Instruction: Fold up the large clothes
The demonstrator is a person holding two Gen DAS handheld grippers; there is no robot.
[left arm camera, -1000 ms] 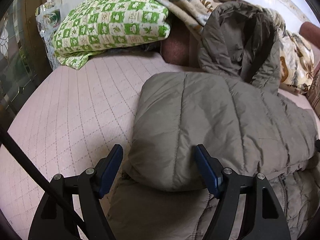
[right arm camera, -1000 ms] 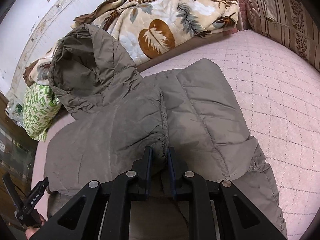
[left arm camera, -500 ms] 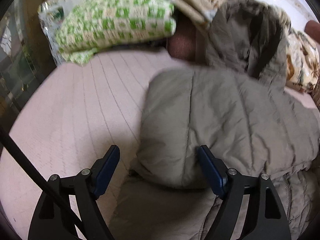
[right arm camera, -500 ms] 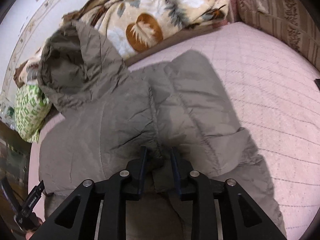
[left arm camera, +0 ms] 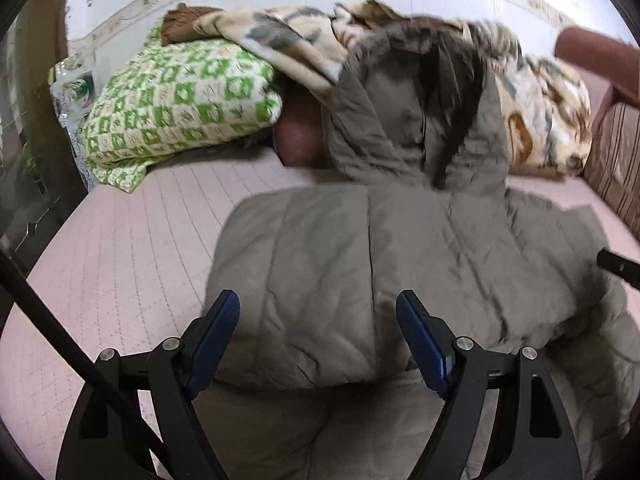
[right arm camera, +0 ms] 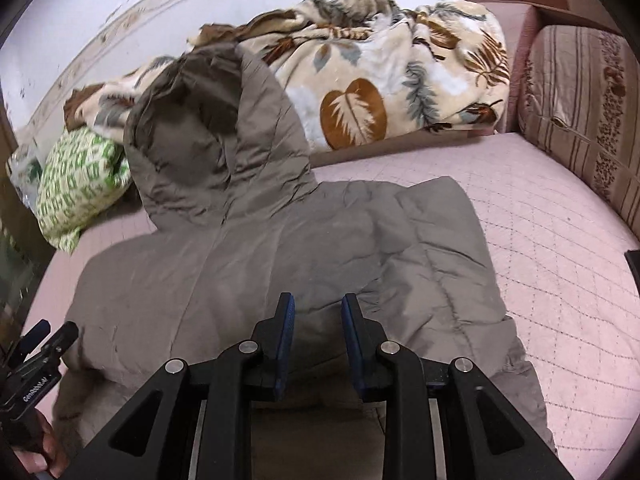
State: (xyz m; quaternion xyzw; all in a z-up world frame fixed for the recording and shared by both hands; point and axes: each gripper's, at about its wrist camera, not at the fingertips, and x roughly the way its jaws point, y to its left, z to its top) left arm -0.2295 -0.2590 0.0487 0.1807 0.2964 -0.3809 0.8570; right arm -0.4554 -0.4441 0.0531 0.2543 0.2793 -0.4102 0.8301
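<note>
A grey-brown hooded puffer jacket (left arm camera: pixel 400 248) (right arm camera: pixel 320 248) lies folded on the pink quilted mattress (right arm camera: pixel 560 280), its hood (left arm camera: pixel 400 120) (right arm camera: pixel 208 140) propped against the bedding behind. My left gripper (left arm camera: pixel 318 308) hangs open over the jacket's near left edge, its blue pads wide apart and touching nothing. My right gripper (right arm camera: pixel 319 308) hovers over the near middle of the jacket with a narrow gap between its pads and no fabric pinched. The left gripper's body (right arm camera: pixel 40 352) shows at the lower left of the right wrist view, held by a hand (right arm camera: pixel 40 452).
A green-and-white checked pillow (left arm camera: pixel 180 104) lies at the back left. A leaf-patterned blanket (right arm camera: pixel 380 92) is heaped along the wall. A striped cushion (right arm camera: pixel 580 120) borders the right side. A black cable (left arm camera: pixel 60 340) crosses the left wrist view's lower left.
The right gripper was shut on a fold of the jacket and has let it go, its jaws now slightly apart. Both grippers have drawn back and up from the jacket.
</note>
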